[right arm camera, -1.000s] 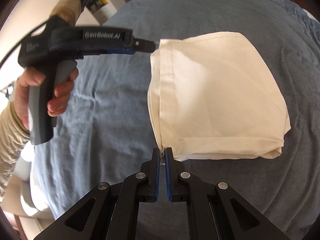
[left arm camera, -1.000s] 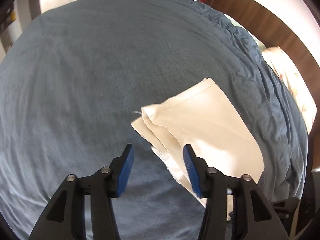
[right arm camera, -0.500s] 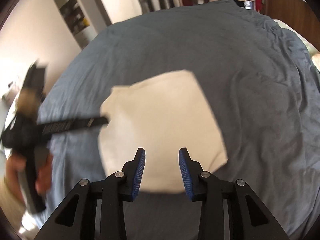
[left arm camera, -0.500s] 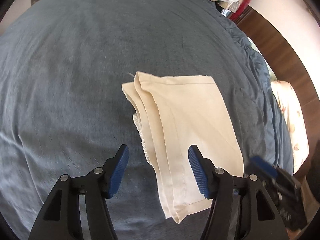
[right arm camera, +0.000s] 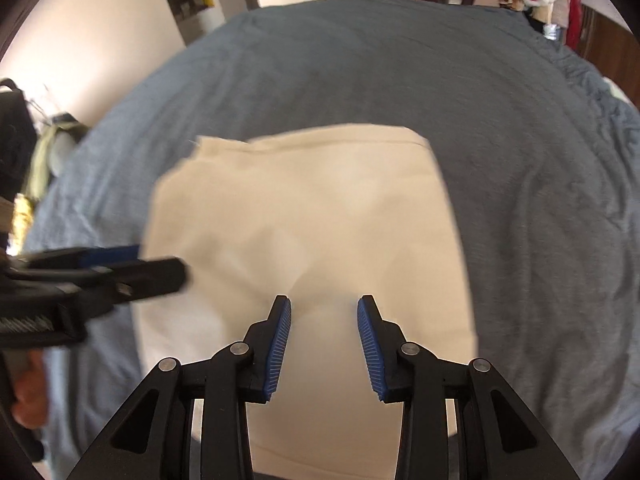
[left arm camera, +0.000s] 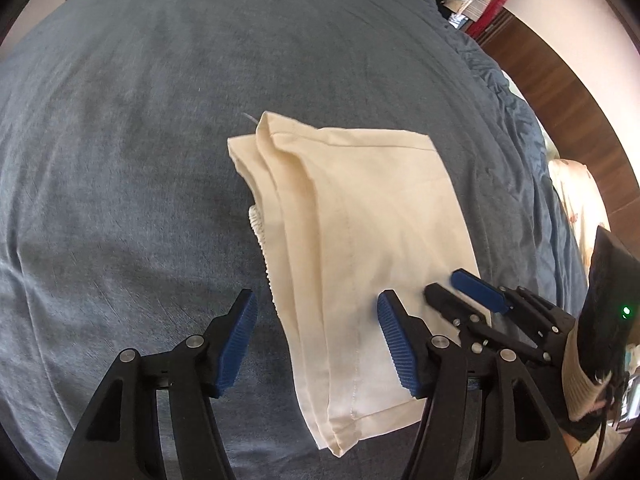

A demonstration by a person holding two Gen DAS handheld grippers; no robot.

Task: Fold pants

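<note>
The cream pants (left arm camera: 360,220) lie folded flat on the blue bed (left arm camera: 120,160), ahead of both sets of jaws. The left gripper (left arm camera: 316,312) has its jaws spread wide and empty over the pants' stacked edges. The right gripper (right arm camera: 324,312) is likewise parted, holding nothing, above the fabric.

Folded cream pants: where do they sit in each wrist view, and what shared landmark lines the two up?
Left wrist: folded cream pants lie centre-right, running down between the open left gripper.
Right wrist: they fill the centre, behind the open right gripper, blurred.
Shared landmark: the blue bedspread under them, and the pants' hemmed far edge.
</note>
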